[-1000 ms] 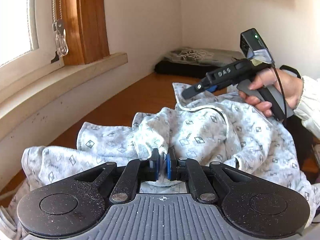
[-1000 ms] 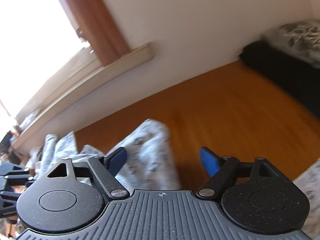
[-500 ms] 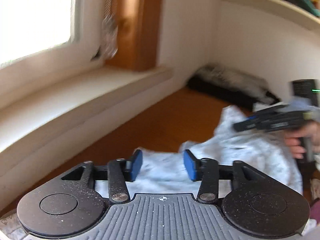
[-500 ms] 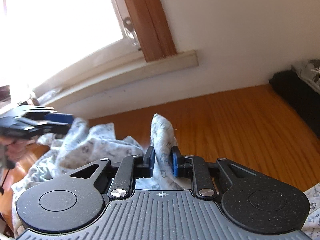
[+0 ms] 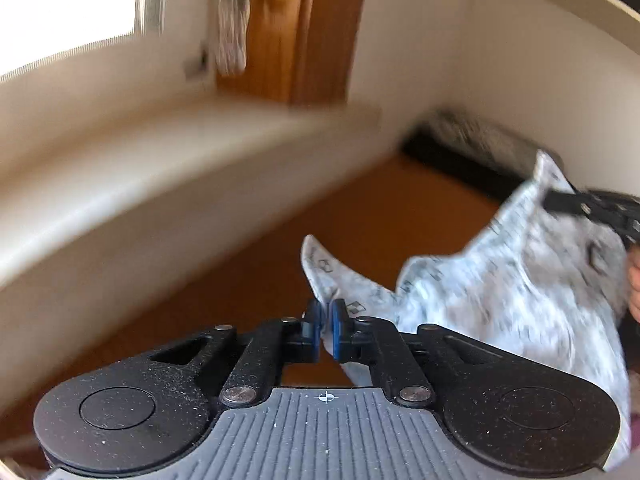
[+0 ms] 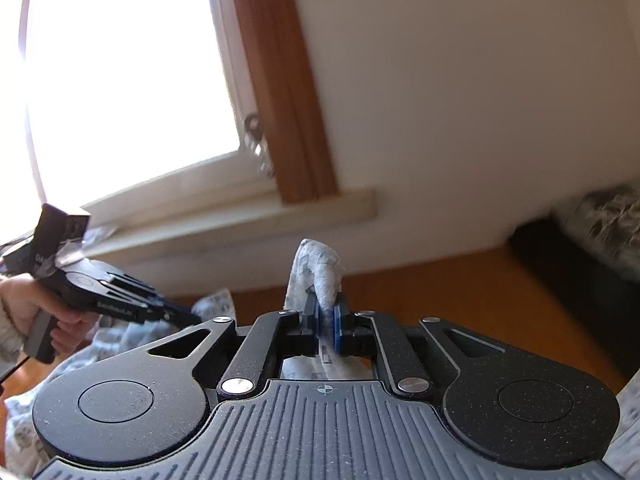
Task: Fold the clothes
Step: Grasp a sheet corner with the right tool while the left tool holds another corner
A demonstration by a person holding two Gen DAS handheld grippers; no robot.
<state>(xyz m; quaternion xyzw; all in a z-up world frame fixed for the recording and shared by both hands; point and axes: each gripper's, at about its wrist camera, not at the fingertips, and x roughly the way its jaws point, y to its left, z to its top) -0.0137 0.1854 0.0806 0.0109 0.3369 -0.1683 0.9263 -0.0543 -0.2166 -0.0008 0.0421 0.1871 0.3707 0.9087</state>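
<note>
Both grippers are pinching the patterned garment (image 5: 500, 300): left gripper (image 5: 325, 330) and right gripper (image 6: 326, 326) jaws clamped on thin edges. Shallow bites are risking slippage as the cloth tautens between them.

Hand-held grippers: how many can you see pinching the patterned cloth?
2. The left hand-held gripper pinches one edge of the patterned cloth; the right hand-held gripper clamps another bunched edge.

Left tongs (image 5: 325, 322) clamped tight; right tongs (image 6: 328, 320) likewise — both hand-held, raised.
</note>
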